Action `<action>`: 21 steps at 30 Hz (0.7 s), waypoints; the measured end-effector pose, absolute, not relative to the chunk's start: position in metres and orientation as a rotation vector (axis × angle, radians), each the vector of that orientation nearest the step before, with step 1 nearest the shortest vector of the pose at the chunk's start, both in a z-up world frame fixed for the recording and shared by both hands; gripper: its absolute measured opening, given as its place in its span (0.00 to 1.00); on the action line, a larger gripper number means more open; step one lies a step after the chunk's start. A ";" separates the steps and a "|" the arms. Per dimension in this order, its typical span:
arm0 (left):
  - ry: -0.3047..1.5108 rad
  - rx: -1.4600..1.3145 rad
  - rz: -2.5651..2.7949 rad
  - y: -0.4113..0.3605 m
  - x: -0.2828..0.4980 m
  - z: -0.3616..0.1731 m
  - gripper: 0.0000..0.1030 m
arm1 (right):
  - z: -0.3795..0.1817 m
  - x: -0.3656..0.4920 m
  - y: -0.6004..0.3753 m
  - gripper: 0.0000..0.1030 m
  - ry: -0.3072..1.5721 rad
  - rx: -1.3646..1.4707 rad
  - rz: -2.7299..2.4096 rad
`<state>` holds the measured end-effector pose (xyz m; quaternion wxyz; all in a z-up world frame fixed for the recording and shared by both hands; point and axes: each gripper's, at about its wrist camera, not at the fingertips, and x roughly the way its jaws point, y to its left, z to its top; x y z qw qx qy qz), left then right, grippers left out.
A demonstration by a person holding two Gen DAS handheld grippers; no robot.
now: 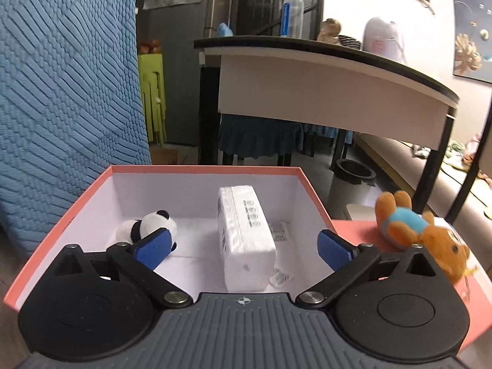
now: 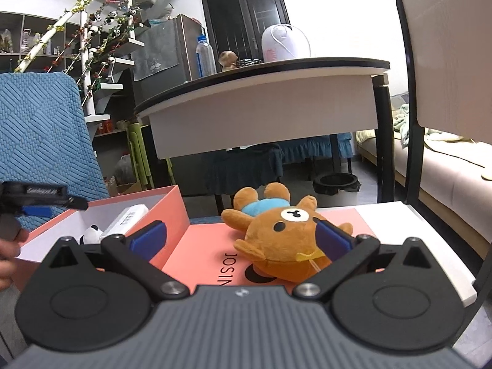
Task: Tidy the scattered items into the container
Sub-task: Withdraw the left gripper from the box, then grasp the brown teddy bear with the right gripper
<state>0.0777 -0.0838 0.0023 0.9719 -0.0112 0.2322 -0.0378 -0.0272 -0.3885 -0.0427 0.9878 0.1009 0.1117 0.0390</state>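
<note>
A pink box (image 1: 92, 193) with a white inside holds a small panda plush (image 1: 144, 226), a white tissue pack (image 1: 244, 233) and paper slips (image 1: 281, 230). My left gripper (image 1: 243, 246) hangs open over the box, with nothing between its blue pads. A brown bear plush (image 2: 276, 230) in a blue shirt lies on the pink lid (image 2: 209, 246) to the right of the box (image 2: 172, 212). Open, my right gripper (image 2: 240, 236) sits just in front of the bear, its right pad beside the bear's head. The bear (image 1: 415, 230) also shows in the left wrist view.
A blue quilted chair back (image 1: 67, 77) rises left of the box. A desk (image 2: 261, 92) with a water bottle (image 2: 205, 58) stands behind. The lid rests on a white surface (image 2: 399, 224). A chair frame (image 2: 406, 92) stands at right. A hand (image 2: 9, 255) shows at far left.
</note>
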 end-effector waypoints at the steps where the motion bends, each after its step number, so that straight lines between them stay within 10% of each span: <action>1: 0.464 -0.019 -0.079 -0.081 0.074 0.001 1.00 | -0.042 -0.028 -0.387 1.00 0.222 0.194 0.075; 21: 0.448 -0.063 -0.111 -0.039 0.038 0.009 1.00 | -0.054 0.004 -0.389 1.00 0.243 0.178 -0.009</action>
